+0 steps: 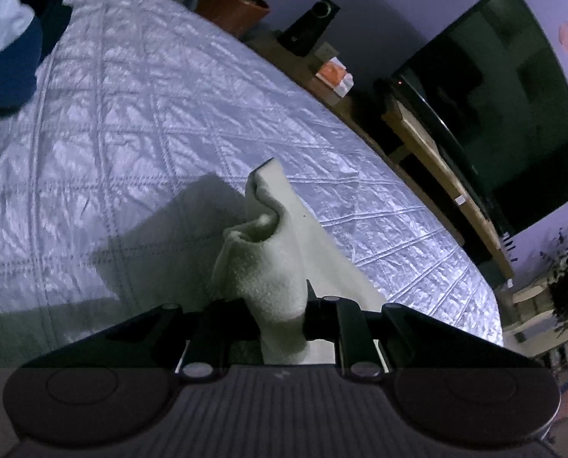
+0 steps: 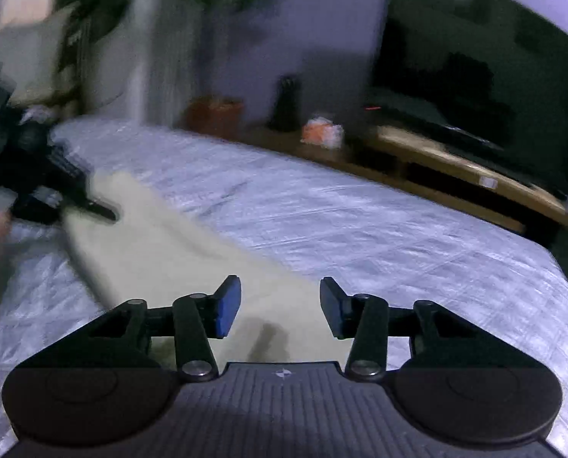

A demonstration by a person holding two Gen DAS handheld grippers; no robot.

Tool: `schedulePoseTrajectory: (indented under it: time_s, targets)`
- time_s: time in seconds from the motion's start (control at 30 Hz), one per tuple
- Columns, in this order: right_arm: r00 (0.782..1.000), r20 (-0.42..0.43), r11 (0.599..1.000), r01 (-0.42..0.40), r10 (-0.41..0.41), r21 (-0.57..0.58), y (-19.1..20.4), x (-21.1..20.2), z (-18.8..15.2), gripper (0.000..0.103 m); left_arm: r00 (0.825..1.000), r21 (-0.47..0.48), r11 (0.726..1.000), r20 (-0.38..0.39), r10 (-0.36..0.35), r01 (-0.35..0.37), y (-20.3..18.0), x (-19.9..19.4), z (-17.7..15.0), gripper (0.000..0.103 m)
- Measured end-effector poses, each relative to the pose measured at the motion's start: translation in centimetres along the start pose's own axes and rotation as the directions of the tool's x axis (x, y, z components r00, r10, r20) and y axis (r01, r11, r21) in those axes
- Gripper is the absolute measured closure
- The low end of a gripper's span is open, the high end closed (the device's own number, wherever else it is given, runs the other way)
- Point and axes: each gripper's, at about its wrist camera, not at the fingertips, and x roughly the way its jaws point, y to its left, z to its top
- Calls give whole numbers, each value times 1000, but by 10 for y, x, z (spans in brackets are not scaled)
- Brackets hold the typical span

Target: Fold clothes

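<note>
Your left gripper (image 1: 280, 320) is nearly closed and pinches a bunch of the cream cloth (image 1: 272, 259). From the pinch, that cloth sticks up toward twelve o'clock in the left wrist view, and part of it hangs down toward five o'clock onto the shiny quilted bed cover (image 1: 138, 114). A blue and white piece of clothing (image 1: 5, 53) lies far off at ten o'clock.

Your right gripper (image 2: 280, 307) is about half open, and its blue pads (image 2: 228, 307) hold nothing. The cream cloth (image 2: 192, 263) lies under it and runs toward ten o'clock, up to your left gripper (image 2: 104, 212). A dark TV (image 2: 486, 87) stands at two o'clock on a wooden shelf (image 2: 436, 156).
</note>
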Motion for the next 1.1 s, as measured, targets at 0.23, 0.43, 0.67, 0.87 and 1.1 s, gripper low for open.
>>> schedulePoseTrajectory:
  time_s: [0.23,0.43,0.67,0.87,1.1]
  targets:
    - [989,-128,994,-84,75,-70,25,40,-7,63,997,216,976,68,-26,11,-32,-17,0,88]
    - [988,-122,994,-103,96,-47,19,31,-16,64,987,427,902,105,-119,63,-73,-31,-21,87]
    - [981,-116,987,-150,157,63,5,34,-15,64,981,640,762,65,-183,100,-119,-22,-58,87]
    - [987,-39,869,-120,157,480,-69,6,-20,63,984,695,711,28,-179,109,-135,-4,-70,87]
    - [982,-59,587,-58,179,807,-126,7,-68,61,985,785,606,-32,-169,130,-153,6,-100,86]
